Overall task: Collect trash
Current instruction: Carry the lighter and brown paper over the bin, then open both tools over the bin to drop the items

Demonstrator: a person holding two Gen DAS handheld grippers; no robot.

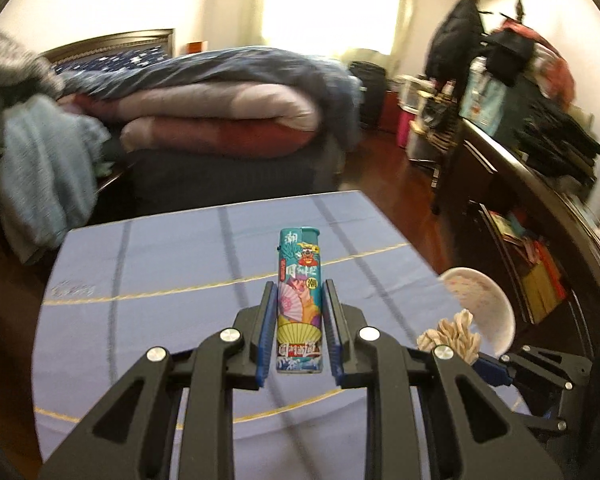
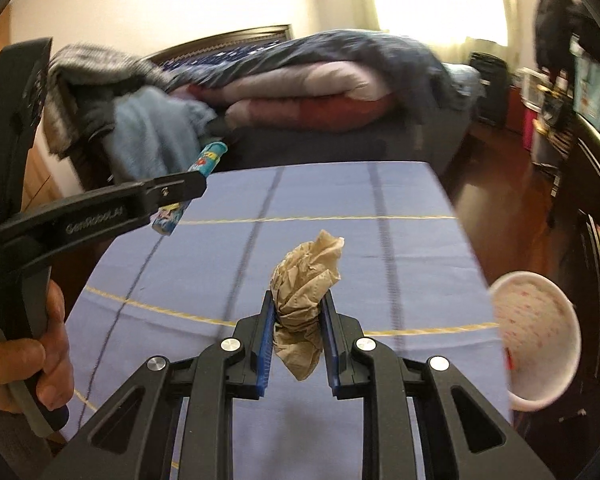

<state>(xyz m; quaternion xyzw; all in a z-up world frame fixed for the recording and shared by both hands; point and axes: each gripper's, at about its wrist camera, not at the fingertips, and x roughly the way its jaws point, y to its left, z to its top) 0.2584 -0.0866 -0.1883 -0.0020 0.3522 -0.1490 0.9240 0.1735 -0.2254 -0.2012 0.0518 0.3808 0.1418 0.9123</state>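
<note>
The left gripper (image 1: pixel 299 312) sits at the bottom centre of the left wrist view with its jaws drawn in narrow on a tall teal plastic lighter printed with colourful fan and wave pictures (image 1: pixel 300 300). The lighter stands upright between the blue-lined pads, which press on its two long sides; its lower half lies between the fingers and its cap end sticks up past the fingertips, over the lilac-blue tablecloth with dark and yellow stripes (image 1: pixel 160 264).

In the right wrist view the right gripper (image 2: pixel 299 312) fills the bottom centre, its jaws likewise narrow and clamped on a crumpled ball of brown paper napkin (image 2: pixel 305 300). The wad bulges out above the fingertips and a loose tail of it hangs below the pads, clear of the cloth.

A white round paper cup with small red specks (image 2: pixel 536 340) shows at the lower right edge of the right view, its mouth turned toward the camera, at the table's right border; whether it rests on the cloth cannot be told.

At the left of that view a person's hand (image 2: pixel 40 356) wraps the black handle of the left gripper, whose fingers cross the upper left with the lighter tilted between them.
</note>
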